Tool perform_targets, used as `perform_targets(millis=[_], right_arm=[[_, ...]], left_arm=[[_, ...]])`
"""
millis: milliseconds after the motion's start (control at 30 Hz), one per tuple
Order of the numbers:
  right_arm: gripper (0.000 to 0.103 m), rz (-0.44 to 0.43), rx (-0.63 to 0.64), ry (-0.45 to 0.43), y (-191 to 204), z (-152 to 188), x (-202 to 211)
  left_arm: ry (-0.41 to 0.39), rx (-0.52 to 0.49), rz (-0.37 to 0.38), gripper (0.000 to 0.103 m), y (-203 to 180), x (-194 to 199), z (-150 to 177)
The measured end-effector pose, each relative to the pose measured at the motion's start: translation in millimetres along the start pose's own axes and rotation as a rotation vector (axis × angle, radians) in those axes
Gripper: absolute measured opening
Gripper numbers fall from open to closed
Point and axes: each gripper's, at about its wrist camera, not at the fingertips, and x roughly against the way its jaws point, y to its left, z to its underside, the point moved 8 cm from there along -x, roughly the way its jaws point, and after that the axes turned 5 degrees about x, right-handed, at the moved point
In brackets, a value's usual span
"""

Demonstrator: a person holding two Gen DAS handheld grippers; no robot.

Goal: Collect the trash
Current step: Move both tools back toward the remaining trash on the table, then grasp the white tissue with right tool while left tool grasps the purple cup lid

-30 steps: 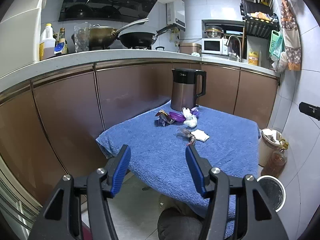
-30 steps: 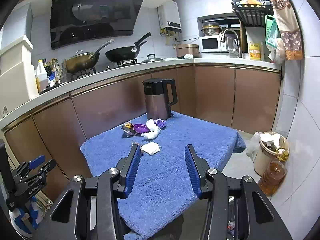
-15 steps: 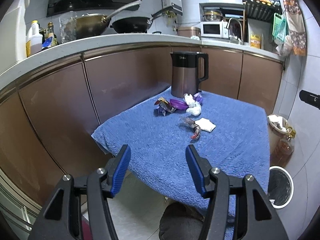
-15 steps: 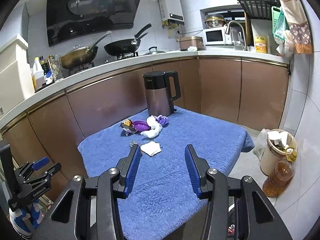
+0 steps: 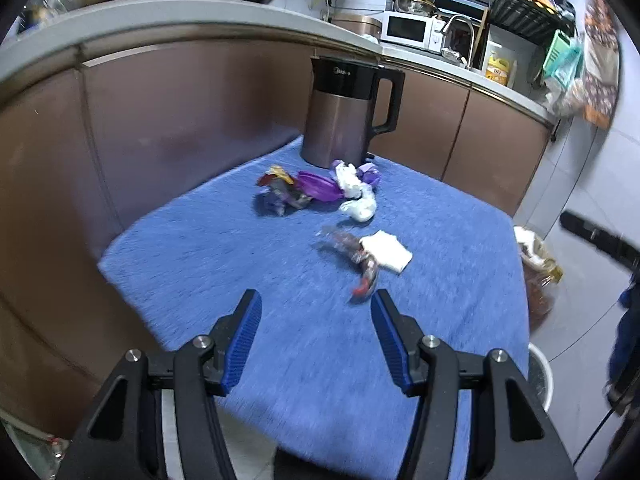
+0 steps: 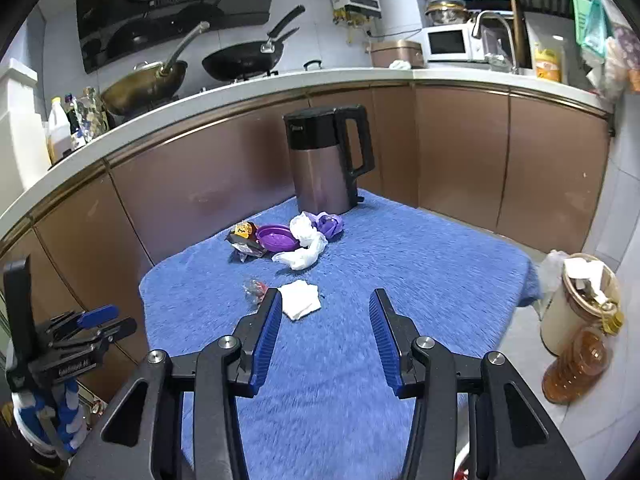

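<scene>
Trash lies on a blue towel-covered table (image 5: 224, 256) (image 6: 420, 264): a folded white napkin (image 5: 387, 255) (image 6: 301, 299), a red and clear wrapper (image 5: 360, 264) (image 6: 255, 289), a crumpled white tissue (image 5: 357, 196) (image 6: 305, 245), a purple lid (image 5: 317, 186) (image 6: 277, 237), a purple wrapper (image 6: 329, 223) and a dark snack wrapper (image 5: 280, 192) (image 6: 243, 237). My left gripper (image 5: 316, 304) hangs open over the near table edge, short of the wrapper. My right gripper (image 6: 325, 300) is open too, its left finger beside the napkin. Nothing sits between either pair of fingers.
A brown electric kettle (image 5: 344, 114) (image 6: 329, 160) stands at the table's far side, just behind the trash. Brown cabinets wrap around behind. On the floor at right are a full waste bin (image 6: 576, 304), an amber bottle (image 6: 580, 364) and a white-rimmed bin (image 5: 538, 376).
Both grippers have moved forward and down toward the table, so the trash looks closer and larger. Their openings are unchanged and nothing was picked up.
</scene>
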Motion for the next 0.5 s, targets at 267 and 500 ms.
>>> perform_targets(millis=[267,500], right_arm=[[0.046,-0.042,0.014,0.043,-10.3,-11.8,-79.0],[0.046,-0.06,0.018,0.079,-20.9,-17.3,-139.1]], left_arm=[[0.052,0.045,0.104,0.055,-4.0,-98.6,-61.6],[0.172,0.218,0.154,0.054,4.1,-197.0,-88.5]])
